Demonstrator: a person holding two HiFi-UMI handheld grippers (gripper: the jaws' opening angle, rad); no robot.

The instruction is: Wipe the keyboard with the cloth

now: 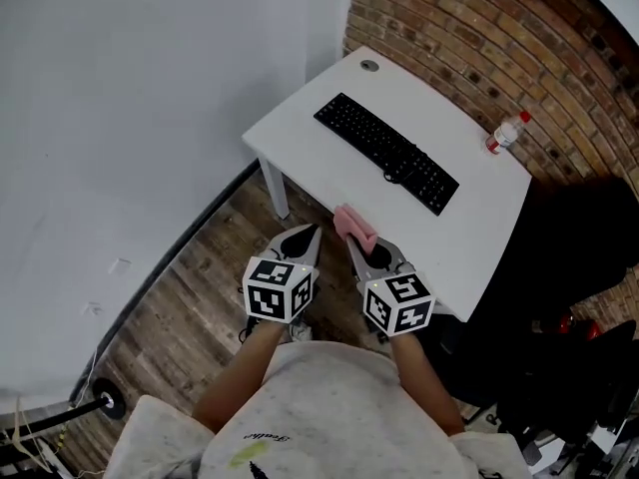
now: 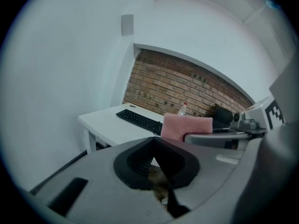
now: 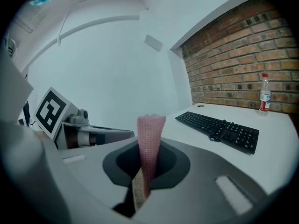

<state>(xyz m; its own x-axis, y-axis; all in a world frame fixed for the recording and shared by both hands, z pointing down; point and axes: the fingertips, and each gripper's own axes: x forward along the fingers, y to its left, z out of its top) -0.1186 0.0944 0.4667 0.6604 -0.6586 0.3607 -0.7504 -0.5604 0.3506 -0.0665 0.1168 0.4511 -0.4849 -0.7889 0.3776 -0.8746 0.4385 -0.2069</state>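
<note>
The cloth, a small pink one, stands upright from the right gripper, whose jaws are clenched on its lower end. It hangs in the air at the near edge of the tabletop, not yet over the keys. The keyboard lies slantwise along the middle of the tabletop, well apart from the cloth, with a dark loop of cable bunched on its near side. The left gripper hovers just beside the right one, its jaws pressed together with nothing between them.

From where I stand this looks like the very start: cloth in hand, wiping not begun. The next move, I'd say, is to carry the cloth forward over the near edge, tip it down flat onto the keys and draw it along the rows. The cable loop will want lifting or working around, and the empty gripper could steady the keyboard so it doesn't slide.

Only the head view shows the whole tabletop, with the bottle at the far right corner and a round cable hole at the far left corner. The right gripper view shows the cloth's waffle weave and how deep it sits in the jaws. The left gripper view shows its own jaws meeting, and the cloth's broad face from the side.
</note>
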